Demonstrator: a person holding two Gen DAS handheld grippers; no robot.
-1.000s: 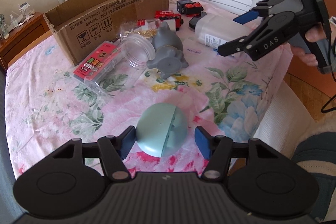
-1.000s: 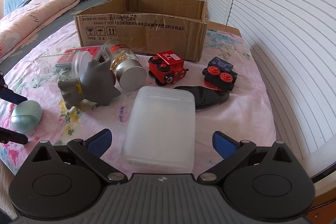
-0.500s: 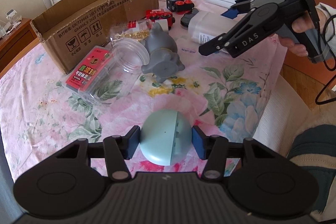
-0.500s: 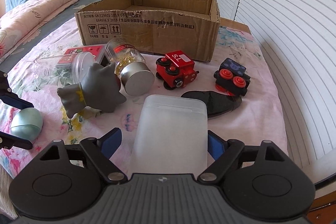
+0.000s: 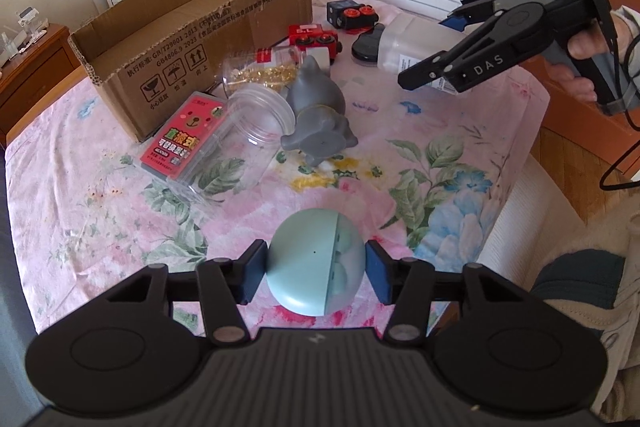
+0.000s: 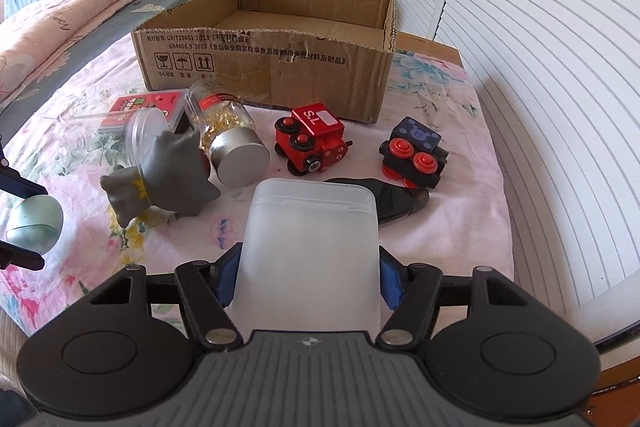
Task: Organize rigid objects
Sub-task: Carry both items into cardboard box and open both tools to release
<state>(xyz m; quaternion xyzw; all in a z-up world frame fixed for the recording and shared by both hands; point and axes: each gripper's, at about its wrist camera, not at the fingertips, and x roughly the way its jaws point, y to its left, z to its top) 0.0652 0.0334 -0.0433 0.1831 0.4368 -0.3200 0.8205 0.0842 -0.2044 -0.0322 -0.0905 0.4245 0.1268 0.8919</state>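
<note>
My left gripper is shut on a pale teal egg-shaped case, held just above the flowered cloth; the case also shows in the right wrist view. My right gripper is shut on a frosted white plastic box, lifted off the table; the box also shows in the left wrist view. An open cardboard box stands at the back, empty inside. In front of it lie a red toy train, a black toy train, a grey figurine and a jar of gold beads.
A clear empty jar and a red-labelled flat case lie left of the figurine. A black oval lid lies under the frosted box's far end. Shutter doors stand on the right, a bed on the left, a nightstand behind.
Both grippers closed: the left on the teal case, the right on the frosted box. Both objects have risen a little and both views have drawn back from the table.
</note>
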